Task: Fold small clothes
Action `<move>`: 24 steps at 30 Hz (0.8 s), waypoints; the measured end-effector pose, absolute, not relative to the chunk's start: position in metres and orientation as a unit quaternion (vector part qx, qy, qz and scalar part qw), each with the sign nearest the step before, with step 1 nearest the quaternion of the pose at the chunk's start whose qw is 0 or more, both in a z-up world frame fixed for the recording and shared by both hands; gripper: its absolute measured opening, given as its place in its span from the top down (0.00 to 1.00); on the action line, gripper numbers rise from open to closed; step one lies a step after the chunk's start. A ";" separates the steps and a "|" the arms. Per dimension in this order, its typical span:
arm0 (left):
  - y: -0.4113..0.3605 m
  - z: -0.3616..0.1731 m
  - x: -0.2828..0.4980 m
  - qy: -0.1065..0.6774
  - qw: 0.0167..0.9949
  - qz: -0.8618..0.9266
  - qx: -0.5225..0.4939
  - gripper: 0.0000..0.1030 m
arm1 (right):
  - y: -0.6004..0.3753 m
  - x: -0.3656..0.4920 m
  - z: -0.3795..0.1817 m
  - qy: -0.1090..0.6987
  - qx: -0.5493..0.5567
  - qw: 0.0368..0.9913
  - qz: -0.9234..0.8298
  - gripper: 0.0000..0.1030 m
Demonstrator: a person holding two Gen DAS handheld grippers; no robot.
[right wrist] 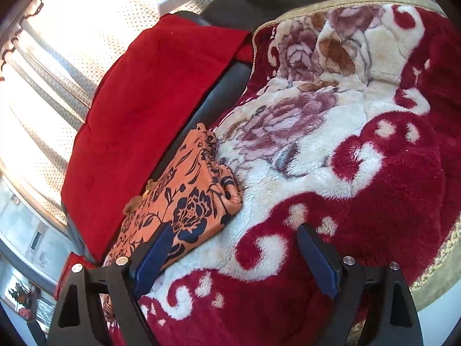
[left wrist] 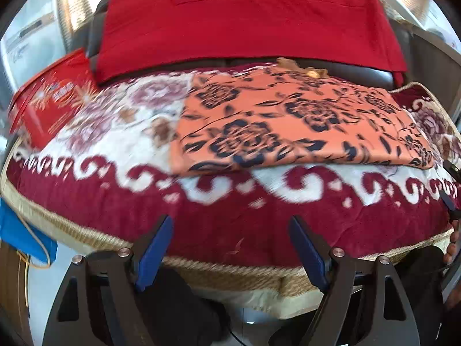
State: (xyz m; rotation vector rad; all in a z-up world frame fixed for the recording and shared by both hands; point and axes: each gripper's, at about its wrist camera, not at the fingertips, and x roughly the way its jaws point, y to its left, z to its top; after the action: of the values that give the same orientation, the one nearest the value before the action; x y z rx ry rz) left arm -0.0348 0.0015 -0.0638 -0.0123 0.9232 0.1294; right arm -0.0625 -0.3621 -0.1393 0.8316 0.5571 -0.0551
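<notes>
At the far left a red box (left wrist: 54,98) leans at the edge of the plush blanket (left wrist: 230,219). The left gripper (left wrist: 230,248) hangs over the blanket's near red border, jaws wide apart and holding nothing. Right of centre lies the orange floral garment (left wrist: 302,121), flat and seemingly folded once. The right gripper (right wrist: 234,256) sits at its right end, jaws equally wide and empty. Judging by this, a further fold is due: each gripper must close on a garment edge.

orange floral garment (left wrist: 302,124) | folded flat, rectangular | lying on plush blanket (left wrist: 201,225)
</notes>
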 end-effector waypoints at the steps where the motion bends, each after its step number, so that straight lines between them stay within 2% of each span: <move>1: -0.004 -0.062 -0.031 0.442 0.895 0.057 -0.002 0.20 | -0.362 -0.062 -0.140 0.267 0.398 0.877 -0.025 0.13; 7: -0.043 -0.055 0.005 0.424 0.905 0.016 0.008 0.20 | -0.364 -0.060 -0.143 0.263 0.407 0.875 -0.014 0.12; 15: -0.080 -0.034 0.088 0.363 0.930 -0.040 -0.035 0.20 | -0.363 -0.055 -0.144 0.268 0.399 0.877 -0.016 0.11; 18: -0.082 -0.048 0.121 0.371 0.927 -0.043 -0.043 0.20 | -0.360 -0.053 -0.144 0.269 0.393 0.879 -0.020 0.08; 21: -0.075 -0.083 0.141 0.414 0.908 -0.037 -0.044 0.20 | -0.355 -0.050 -0.142 0.278 0.376 0.884 -0.027 0.07; 24: -0.085 -0.084 0.134 0.389 0.921 -0.032 0.002 0.18 | -0.353 -0.048 -0.142 0.286 0.365 0.886 -0.030 0.06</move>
State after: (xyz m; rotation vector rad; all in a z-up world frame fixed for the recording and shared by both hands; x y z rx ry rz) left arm 0.1338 -0.0848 -0.0843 0.0044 0.7984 -0.0659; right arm -0.0480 -0.3530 -0.1418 0.7585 0.5948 -0.0631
